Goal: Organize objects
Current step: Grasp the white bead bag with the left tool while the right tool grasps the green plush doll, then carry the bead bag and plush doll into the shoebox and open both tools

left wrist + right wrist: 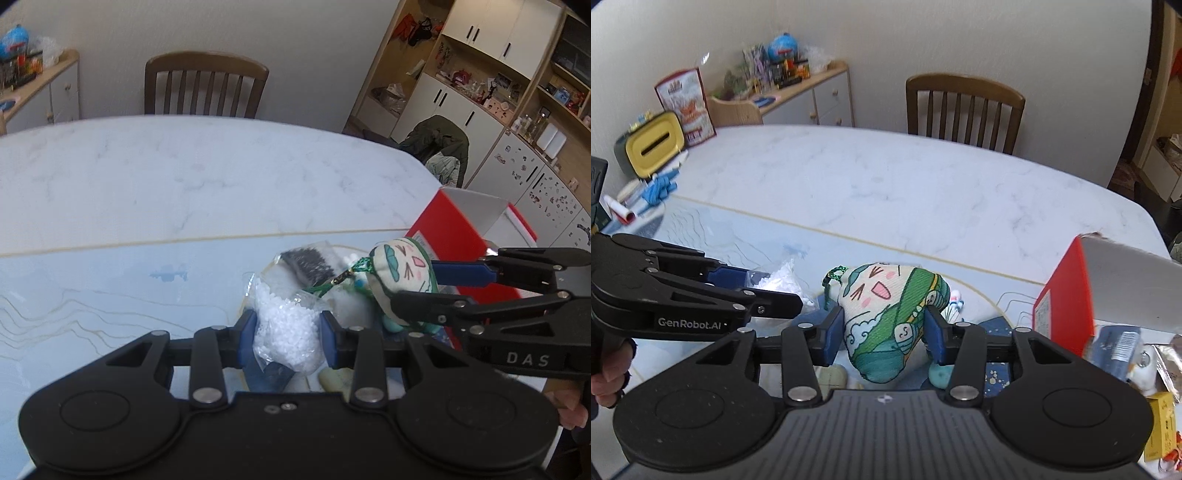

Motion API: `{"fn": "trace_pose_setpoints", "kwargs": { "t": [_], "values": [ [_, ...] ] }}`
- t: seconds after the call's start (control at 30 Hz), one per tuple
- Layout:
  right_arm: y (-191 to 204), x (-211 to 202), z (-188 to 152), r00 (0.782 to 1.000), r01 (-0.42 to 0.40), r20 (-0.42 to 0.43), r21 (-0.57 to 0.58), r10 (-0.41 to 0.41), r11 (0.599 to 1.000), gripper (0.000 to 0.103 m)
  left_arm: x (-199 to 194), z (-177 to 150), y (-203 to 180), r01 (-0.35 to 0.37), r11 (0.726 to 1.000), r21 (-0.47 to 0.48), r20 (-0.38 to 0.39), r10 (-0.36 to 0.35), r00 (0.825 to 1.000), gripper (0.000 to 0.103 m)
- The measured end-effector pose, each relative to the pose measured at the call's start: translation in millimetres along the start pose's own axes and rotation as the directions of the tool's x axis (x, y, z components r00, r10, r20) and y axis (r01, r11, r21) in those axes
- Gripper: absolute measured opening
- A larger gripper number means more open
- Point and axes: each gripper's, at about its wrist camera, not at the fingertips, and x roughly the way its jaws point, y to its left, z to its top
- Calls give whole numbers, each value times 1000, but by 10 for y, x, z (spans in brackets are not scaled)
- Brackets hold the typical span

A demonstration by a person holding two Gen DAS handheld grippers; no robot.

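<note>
My left gripper is shut on a clear plastic bag of white beads, held over a pile of small items on the pale blue mat. In the right wrist view the same bag shows white between the left gripper's blue pads. My right gripper is shut on a green and cream stuffed charm with a cartoon face. From the left wrist view that charm hangs just right of the bag, its green cord trailing left, with the right gripper clamped on it.
A red box stands open at the right, close to the charm. Small packets and toys lie beside it. The marble table stretches beyond. A yellow tissue holder and blue items sit far left. A wooden chair stands behind.
</note>
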Motion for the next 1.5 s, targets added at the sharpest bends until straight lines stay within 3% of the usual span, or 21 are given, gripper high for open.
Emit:
{"fn": "trace_pose_setpoints", "kwargs": {
  "t": [0.33,0.8,1.13,1.5],
  "values": [
    [-108,-653,132,997,-4,74,66,-1,998,45,-367,199,-342,22,997,73,45,-26,999,35],
    [-749,-1399,106,985,102,121,141,-119,985,45,-454,486,-1141,115,970,215,44,-127,991,35],
    [-1558,-1680,-6,968,191,124,200,-218,961,45,-270,527,-1857,156,939,305,12,-167,986,35],
    [-2354,-1609,-331,965,236,65,214,-255,948,45,248,511,-2571,191,929,316,-66,-180,982,35]
  ]
}}
